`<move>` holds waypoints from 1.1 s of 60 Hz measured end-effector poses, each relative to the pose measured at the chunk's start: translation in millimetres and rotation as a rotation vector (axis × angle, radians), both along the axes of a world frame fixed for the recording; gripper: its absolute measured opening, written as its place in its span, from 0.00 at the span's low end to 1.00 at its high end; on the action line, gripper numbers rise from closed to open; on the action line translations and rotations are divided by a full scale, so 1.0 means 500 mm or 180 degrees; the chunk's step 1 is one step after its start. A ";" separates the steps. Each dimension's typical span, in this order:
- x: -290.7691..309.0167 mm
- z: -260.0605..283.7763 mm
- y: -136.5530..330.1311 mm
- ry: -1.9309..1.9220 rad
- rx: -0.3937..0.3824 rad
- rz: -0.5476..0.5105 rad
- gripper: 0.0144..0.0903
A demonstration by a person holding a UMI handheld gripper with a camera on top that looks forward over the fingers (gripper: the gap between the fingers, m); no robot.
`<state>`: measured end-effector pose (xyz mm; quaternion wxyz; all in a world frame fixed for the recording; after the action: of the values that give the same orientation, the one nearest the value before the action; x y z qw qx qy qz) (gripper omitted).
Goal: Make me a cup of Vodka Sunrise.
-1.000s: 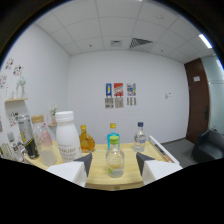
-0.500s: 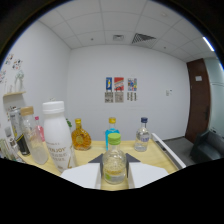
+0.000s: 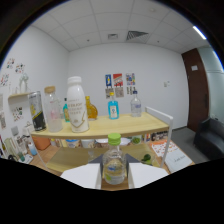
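A small clear bottle with a green cap [image 3: 114, 161] stands upright between my two white fingers [image 3: 83, 176], which press on its sides; my gripper [image 3: 115, 176] is shut on it. Beyond it, higher up, a wooden shelf top [image 3: 150, 123] carries a row of bottles: a tall white bottle [image 3: 76, 104], a clear bottle with a tan cap [image 3: 51, 109], a dark can [image 3: 36, 111], an amber bottle [image 3: 90, 109], a blue-labelled bottle [image 3: 113, 109] and a clear water bottle [image 3: 135, 105].
A lower wooden board [image 3: 70, 158] lies under the shelf top, with small items on it. A white frame [image 3: 169, 131] bounds the shelf's right end. A white rack [image 3: 14, 107] stands by the left wall, and a dark door [image 3: 195, 90] is on the right.
My gripper has dropped and drawn back from the shelf, with the green-capped bottle still between the fingers. The shelf top and its bottles now sit higher in view.
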<state>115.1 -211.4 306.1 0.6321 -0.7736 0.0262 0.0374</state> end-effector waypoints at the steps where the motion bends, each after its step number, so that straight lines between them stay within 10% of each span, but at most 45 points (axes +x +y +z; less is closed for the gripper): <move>1: -0.002 -0.021 -0.004 0.0012 -0.0057 -0.0001 0.28; 19: -0.004 -0.266 -0.024 -0.0664 -0.0602 0.0006 0.27; 66: -0.020 -0.231 0.052 -0.6463 -0.0180 0.1030 0.27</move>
<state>105.2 -185.5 190.6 0.3252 -0.4494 -0.6242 -0.5502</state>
